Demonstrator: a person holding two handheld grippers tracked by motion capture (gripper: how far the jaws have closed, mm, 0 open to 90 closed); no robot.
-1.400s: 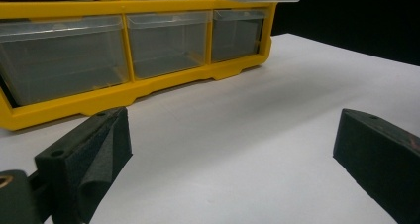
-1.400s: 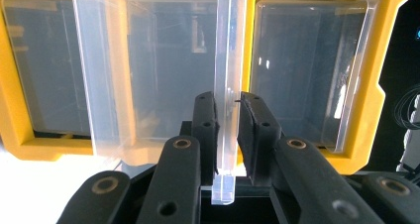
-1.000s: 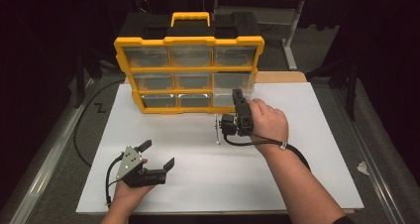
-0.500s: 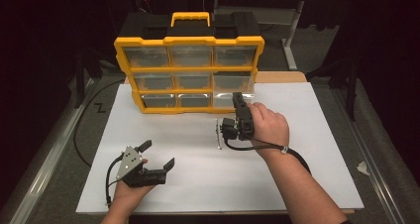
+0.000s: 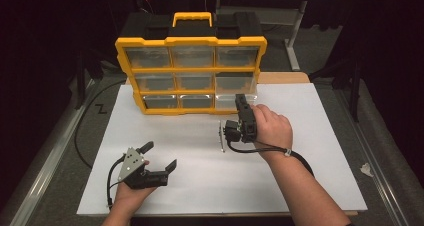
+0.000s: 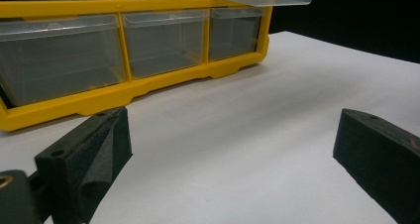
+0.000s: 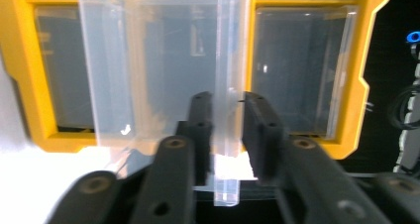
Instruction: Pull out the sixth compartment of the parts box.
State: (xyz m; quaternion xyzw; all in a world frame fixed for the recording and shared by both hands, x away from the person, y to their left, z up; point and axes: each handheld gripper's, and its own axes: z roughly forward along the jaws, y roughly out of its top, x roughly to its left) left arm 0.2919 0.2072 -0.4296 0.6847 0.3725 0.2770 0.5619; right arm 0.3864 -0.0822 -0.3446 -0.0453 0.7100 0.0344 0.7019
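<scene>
A yellow organizer (image 5: 190,38) with clear drawers stands upright at the back of the white board. Its middle-right drawer (image 5: 235,86) is pulled partly out. My right gripper (image 5: 241,99), rolled on its side, reaches to that drawer's front. In the right gripper view the drawer's clear front lip (image 7: 230,60) stands between the jaws of this gripper (image 7: 229,105). The jaws have just been opening, and the pads look slightly off the lip. My left gripper (image 5: 160,156) rests low on the board at the front left, wide open and empty (image 6: 228,120), facing the organizer's bottom row (image 6: 148,85).
The white board (image 5: 300,176) covers the table. A black cable (image 5: 80,136) loops off its left side. A small crumpled white scrap (image 5: 366,170) lies on the grey surface to the right. Table legs stand behind the organizer.
</scene>
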